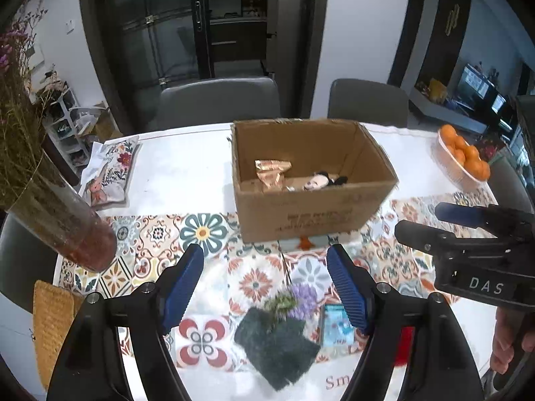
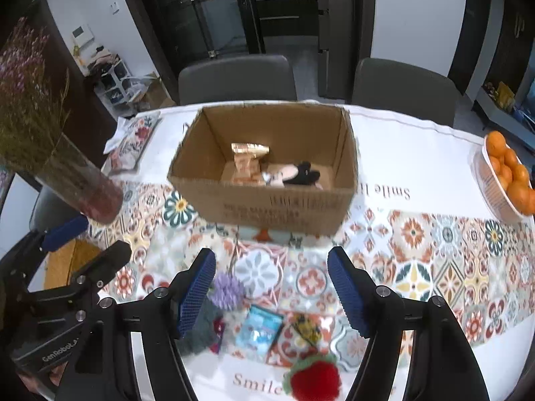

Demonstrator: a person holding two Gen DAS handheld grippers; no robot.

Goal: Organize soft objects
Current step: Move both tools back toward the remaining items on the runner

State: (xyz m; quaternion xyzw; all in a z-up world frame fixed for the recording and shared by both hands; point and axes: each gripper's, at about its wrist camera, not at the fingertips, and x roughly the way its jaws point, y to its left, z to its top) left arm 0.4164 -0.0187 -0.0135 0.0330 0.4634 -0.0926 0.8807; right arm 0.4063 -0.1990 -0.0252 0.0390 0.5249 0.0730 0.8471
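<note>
One cardboard box (image 2: 267, 197); two chairs (image 2: 234, 77); one vase (image 2: 83, 183); one bowl of oranges (image 2: 501, 183)

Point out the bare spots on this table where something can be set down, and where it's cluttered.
Free: the white cloth between the floral cushion and the brown cardboard box, and between the box and the white bowl of oranges. Crowded: the near edge, with the purple knitted flower, blue packet and red pom-pom.

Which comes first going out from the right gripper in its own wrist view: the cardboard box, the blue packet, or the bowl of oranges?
From the right gripper:
1. Blue packet, on the patterned cloth, between and just below the fingers.
2. Cardboard box, straight ahead, mid-table.
3. Bowl of oranges, far right at the table's edge.
</note>
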